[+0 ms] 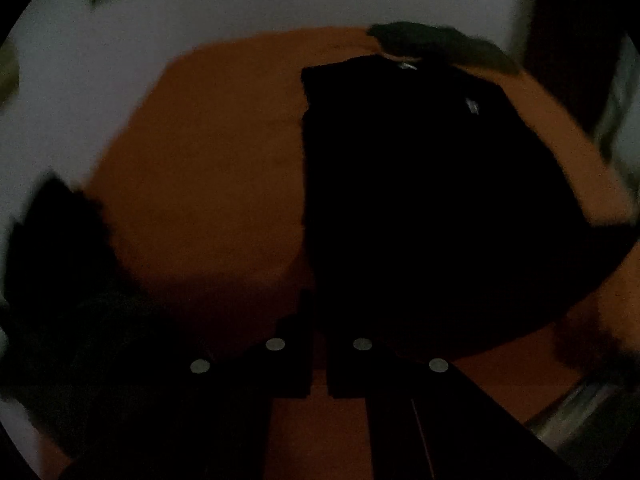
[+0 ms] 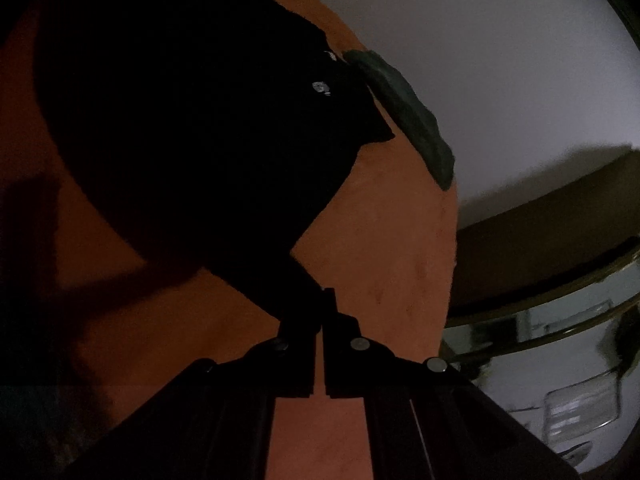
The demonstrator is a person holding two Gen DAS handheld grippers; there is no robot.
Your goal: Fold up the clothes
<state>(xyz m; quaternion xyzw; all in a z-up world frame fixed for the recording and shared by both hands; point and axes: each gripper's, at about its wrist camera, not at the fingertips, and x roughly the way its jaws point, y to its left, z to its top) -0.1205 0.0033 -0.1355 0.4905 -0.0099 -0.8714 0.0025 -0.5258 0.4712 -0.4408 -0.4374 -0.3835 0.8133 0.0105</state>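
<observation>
Now two claws (image 1: 319, 312) (image 2: 322, 304) pinched on one black garment (image 1: 420, 184) (image 2: 192, 128); one green cloth (image 2: 404, 112) beside.

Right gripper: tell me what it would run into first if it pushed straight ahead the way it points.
The right gripper is shut on a corner of the black garment, so that cloth is already at its fingers. Beyond it lies the orange surface; depth is hard to judge in this dim view.

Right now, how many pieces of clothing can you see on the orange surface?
2. A black garment lies spread across the middle, its near edge pinched in the right tool. A dark green piece sits at the far edge beside it. Others may be hidden in the dark.
</observation>
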